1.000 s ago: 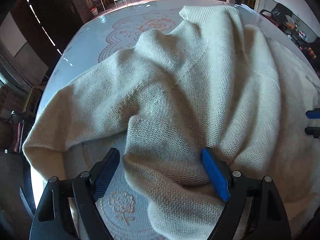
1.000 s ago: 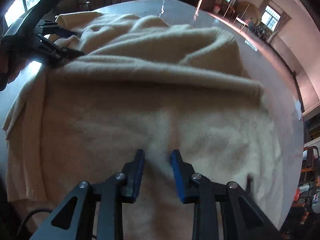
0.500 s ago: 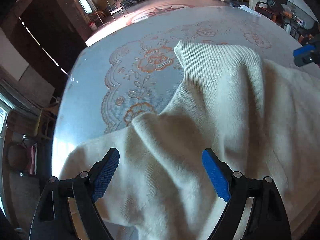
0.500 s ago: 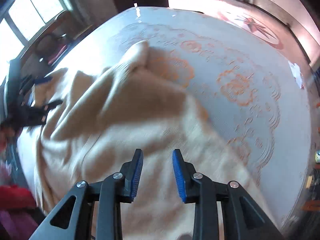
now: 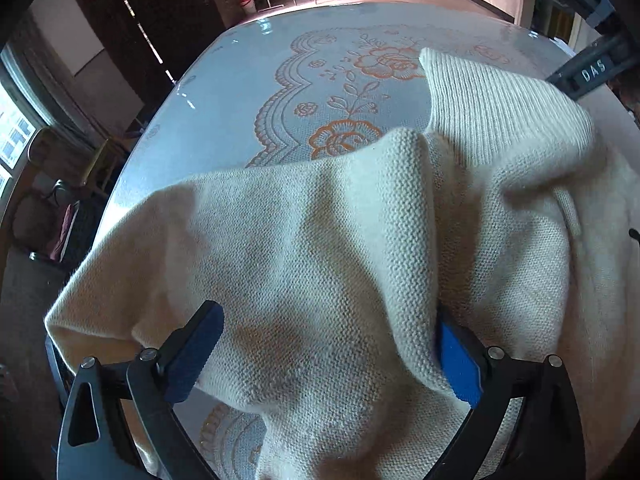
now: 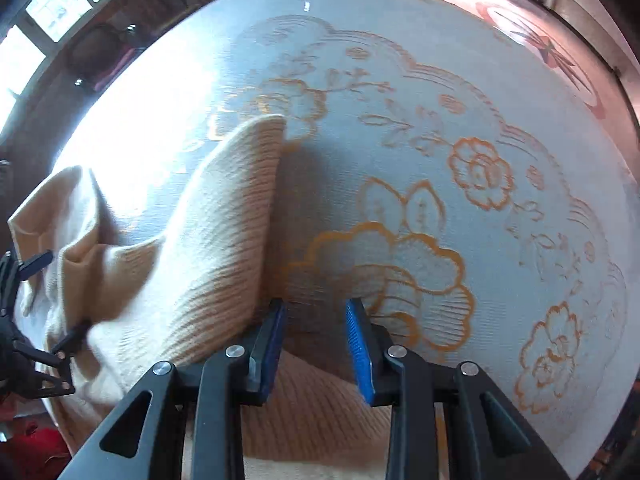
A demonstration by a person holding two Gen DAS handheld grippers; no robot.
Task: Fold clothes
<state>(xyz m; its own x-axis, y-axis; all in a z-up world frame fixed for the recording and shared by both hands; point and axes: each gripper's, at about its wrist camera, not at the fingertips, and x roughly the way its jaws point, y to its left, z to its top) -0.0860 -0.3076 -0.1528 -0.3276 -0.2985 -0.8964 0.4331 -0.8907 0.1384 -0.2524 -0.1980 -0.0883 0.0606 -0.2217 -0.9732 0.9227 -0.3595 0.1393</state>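
Note:
A cream knit sweater (image 5: 320,240) lies rumpled on the table, its ribbed band (image 5: 492,108) raised at the far right. My left gripper (image 5: 326,360) stands wide open low over it, a fold of knit lying between its blue pads (image 5: 196,352). In the right wrist view the ribbed band (image 6: 224,240) rises to a point left of my right gripper (image 6: 316,340). That gripper is open by a narrow gap with nothing pinched; more ribbed knit lies under it. Each gripper shows in the other's view: right gripper (image 5: 584,72), left gripper (image 6: 24,320).
The round table carries a pale blue cloth with orange flowers (image 6: 480,168), bare beyond the sweater (image 5: 240,100). Its left edge drops to dark chairs (image 5: 60,220). A chair by the window (image 6: 100,52) and something red (image 6: 36,448) lie off the table's edge.
The left gripper has moved closer over the sweater's fold. The right gripper has travelled from mid-sweater to the ribbed band's edge, so bare cloth fills its view. Neither gap has changed.

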